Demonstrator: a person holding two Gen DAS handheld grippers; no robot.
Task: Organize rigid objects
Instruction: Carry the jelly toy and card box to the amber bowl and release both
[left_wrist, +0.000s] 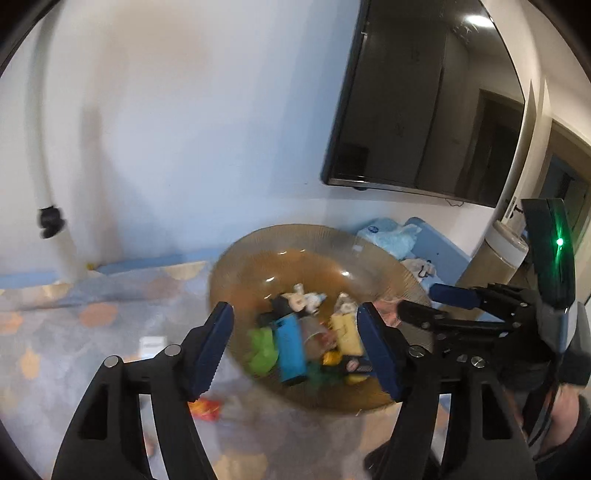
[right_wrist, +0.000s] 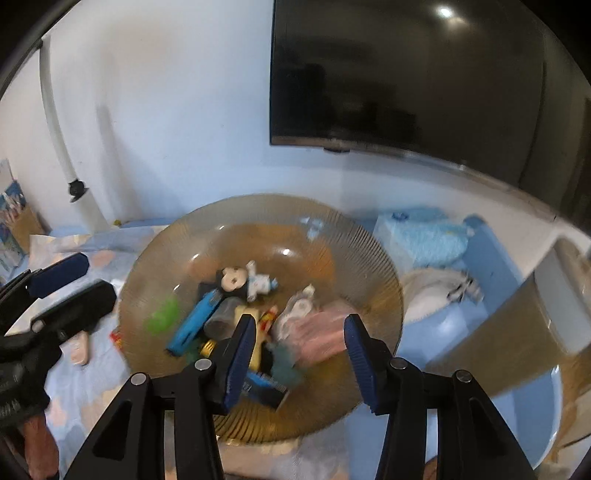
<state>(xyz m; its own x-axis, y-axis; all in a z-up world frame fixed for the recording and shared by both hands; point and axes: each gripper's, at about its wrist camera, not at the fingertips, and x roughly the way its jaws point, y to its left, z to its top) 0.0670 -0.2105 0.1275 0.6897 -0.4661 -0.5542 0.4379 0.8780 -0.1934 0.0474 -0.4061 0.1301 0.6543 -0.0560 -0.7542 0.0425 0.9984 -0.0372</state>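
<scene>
Home room, wall-mounted television (right_wrist: 406, 77), patterned play mat (left_wrist: 74, 314)

Amber ribbed bowl (right_wrist: 177, 236), blue lighter (right_wrist: 192, 325), pastel hexagon-print cloth (left_wrist: 92, 306).

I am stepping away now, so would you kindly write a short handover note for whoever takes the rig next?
Left tool: open, nothing between its pads, hovering over the bowl.
Right tool: open, empty, also above the bowl.
The amber glass bowl sits on the patterned mat and holds the blue lighter, the mouse figurine, a green toy and other small pieces.
Done: most items are in the bowl.
Left: a red-and-yellow item lies on the mat beside the bowl.
</scene>
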